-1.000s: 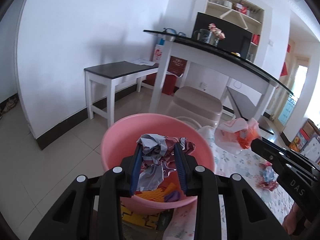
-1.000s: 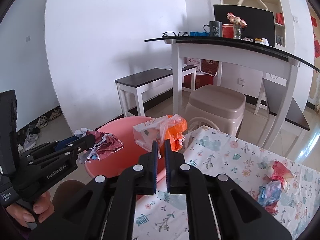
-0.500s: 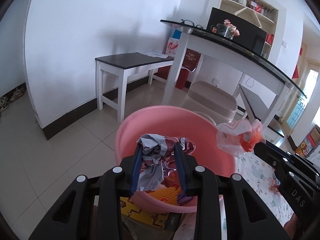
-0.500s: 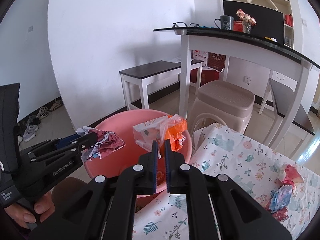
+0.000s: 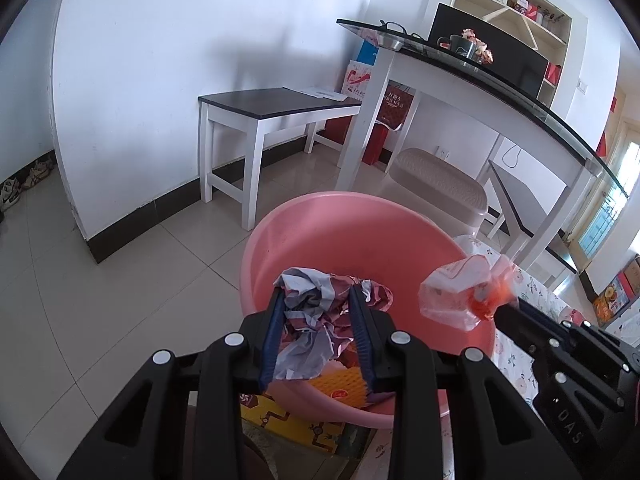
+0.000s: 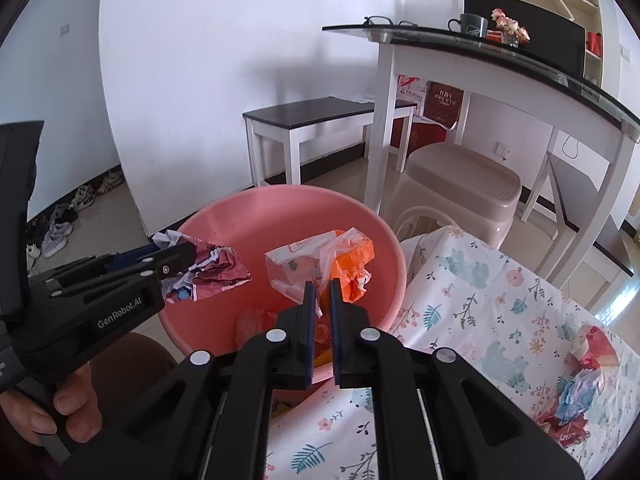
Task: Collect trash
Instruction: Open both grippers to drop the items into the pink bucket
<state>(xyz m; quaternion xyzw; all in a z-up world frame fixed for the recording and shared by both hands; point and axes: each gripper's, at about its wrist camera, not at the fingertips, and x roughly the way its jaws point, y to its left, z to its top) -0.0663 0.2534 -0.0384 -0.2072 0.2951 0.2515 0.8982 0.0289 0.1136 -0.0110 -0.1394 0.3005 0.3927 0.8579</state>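
In the right wrist view, at the far left edge, a hand (image 6: 60, 408) grips the handle of the left gripper (image 6: 176, 256), which reaches in toward the centre with its jaws clamped on a crumpled red-and-white wrapper (image 6: 212, 272) held over the left rim of the pink basin (image 6: 384, 240). The left wrist view shows the same wad (image 5: 320, 320) wedged between the blue pads (image 5: 272, 336) in the lower middle of the frame, above the basin's interior (image 5: 340, 240), where a yellow foam net (image 5: 340, 386) lies at the bottom. Moving right, the right gripper (image 6: 322, 292) sits low in the centre of its own view, jaws pinched tight on a clear plastic bag with an orange piece inside (image 6: 320, 260), which hangs above the middle of the basin; in the left wrist view this bag (image 5: 464, 296) appears at centre right, over the basin's right rim. Further right, a floral tablecloth (image 6: 480, 300) fills the lower right, touching the basin's edge, and more crumpled red and blue wrappers (image 6: 580, 384) lie on it near the right border. Behind, a beige plastic stool (image 6: 460, 176) stands under a white table with a glass top (image 6: 480, 44).
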